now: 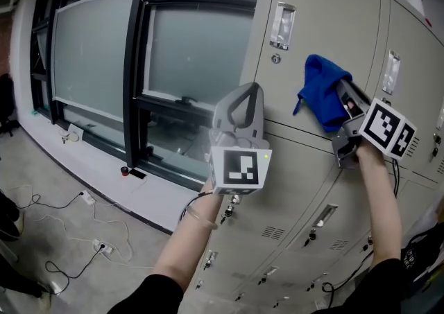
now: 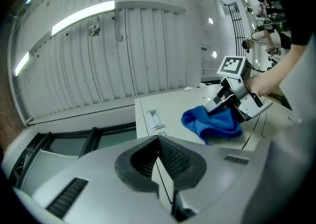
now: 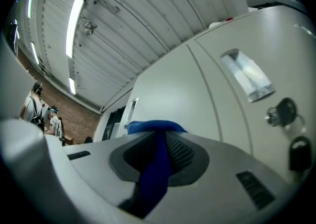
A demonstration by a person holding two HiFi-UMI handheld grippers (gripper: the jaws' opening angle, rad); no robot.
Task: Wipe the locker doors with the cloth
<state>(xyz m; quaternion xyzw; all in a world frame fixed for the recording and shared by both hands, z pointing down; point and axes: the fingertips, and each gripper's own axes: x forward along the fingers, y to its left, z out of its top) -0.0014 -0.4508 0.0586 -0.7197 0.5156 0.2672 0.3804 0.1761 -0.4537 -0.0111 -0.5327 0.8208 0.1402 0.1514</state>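
A blue cloth [image 1: 320,89] is pressed against a grey upper locker door [image 1: 326,21], with my right gripper [image 1: 341,98] shut on it from the right. In the right gripper view the cloth [image 3: 157,141] fills the gap between the jaws and bunches over their tips against the door [image 3: 197,89]. My left gripper [image 1: 240,103] is held up in front of the lockers, left of the cloth and apart from it, shut with nothing in it. The left gripper view shows its jaws [image 2: 158,141] closed, with the cloth [image 2: 212,123] and the right gripper [image 2: 236,100] beyond them.
A large dark-framed window [image 1: 104,49] lies left of the lockers. Cables and a power strip [image 1: 97,245] are on the floor below. Lower locker doors [image 1: 305,236] with handles sit beneath. A label holder [image 1: 282,25] and a key lock [image 3: 281,112] are on the doors. People [image 3: 42,112] stand far off.
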